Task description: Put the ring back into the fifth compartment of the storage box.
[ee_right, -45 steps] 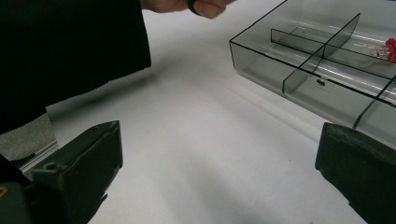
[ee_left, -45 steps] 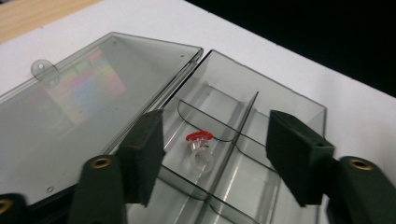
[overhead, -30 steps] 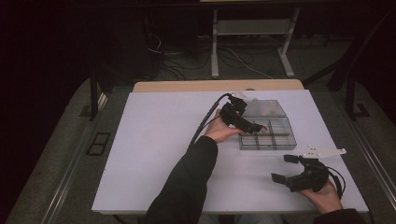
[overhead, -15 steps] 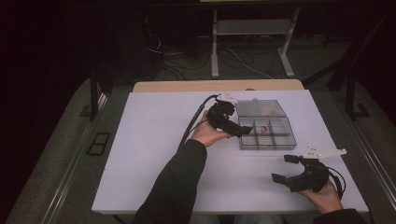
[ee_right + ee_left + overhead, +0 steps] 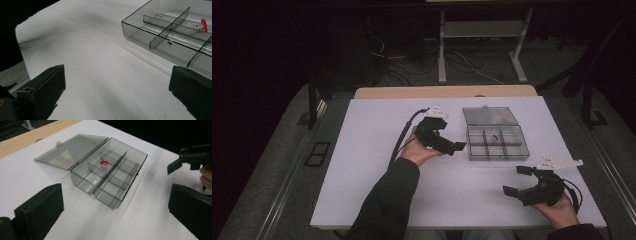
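- Left gripper (image 5: 451, 145) sits just beside the left edge of the box (image 5: 497, 142), jaws spread wide and holding nothing; from its own camera both black jaws frame the box with white table between them.
- Right gripper (image 5: 518, 181) rests low near the front right of the table (image 5: 362, 165), well apart from the box, jaws also wide open and empty.
- The box is clear smoky plastic, split by dividers into small compartments, and its lid (image 5: 71, 151) lies flung back flat on the table on the far side.
- 1 small red-capped piece (image 5: 104, 163) lies in a middle compartment of the far row; the left gripper view shows the red top and a pale stem, too small to name for sure. It shows again at the edge of the right gripper view (image 5: 203, 25).
- My read: this is the approach step, box open, nothing picked yet.
- Next move would call for a steep, narrow reach: the left gripper must come over the near wall, close its jaws partway to fit between the dividers, and pinch the red cap without shoving the light box.
- Writing: no brand, label or lettering readable anywhere; just a rainbow sheen on the lid.
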`<state>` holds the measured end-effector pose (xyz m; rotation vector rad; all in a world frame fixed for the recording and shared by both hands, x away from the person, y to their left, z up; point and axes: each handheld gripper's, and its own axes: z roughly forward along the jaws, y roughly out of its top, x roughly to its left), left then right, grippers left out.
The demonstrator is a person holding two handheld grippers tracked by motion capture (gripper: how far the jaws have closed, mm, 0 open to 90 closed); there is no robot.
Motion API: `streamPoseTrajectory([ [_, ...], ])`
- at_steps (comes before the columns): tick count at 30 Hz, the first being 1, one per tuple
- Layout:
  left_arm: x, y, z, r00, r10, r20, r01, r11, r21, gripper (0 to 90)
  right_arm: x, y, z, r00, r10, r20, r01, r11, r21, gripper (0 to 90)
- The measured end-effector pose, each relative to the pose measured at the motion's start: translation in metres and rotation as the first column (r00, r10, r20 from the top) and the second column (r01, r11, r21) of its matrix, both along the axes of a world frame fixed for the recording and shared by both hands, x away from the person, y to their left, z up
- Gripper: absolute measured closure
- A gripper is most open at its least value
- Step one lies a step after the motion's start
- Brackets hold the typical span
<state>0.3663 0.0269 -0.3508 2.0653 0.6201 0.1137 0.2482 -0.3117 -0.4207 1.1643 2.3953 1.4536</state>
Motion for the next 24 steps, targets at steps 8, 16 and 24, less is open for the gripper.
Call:
streamPoseTrajectory([
  [8,-0.014,0.031,-0.005,0.9983,0.058,-0.003,-0.058,0.9978,-0.031,0.0,0.000,0.000,-0.001,1.0000,-0.002,0.004,0.002,1.0000,0.001,0.1],
  [16,-0.030,0.060,-0.016,0.9939,0.109,-0.019,-0.110,0.9925,-0.054,0.0,0.000,0.000,-0.001,1.0000,-0.005,0.001,0.005,1.0000,-0.002,0.1],
  [24,-0.049,0.089,-0.032,0.9869,0.157,-0.035,-0.159,0.9851,-0.064,0.0,0.000,0.000,-0.001,1.0000,-0.009,-0.002,0.009,1.0000,-0.002,0.1],
])
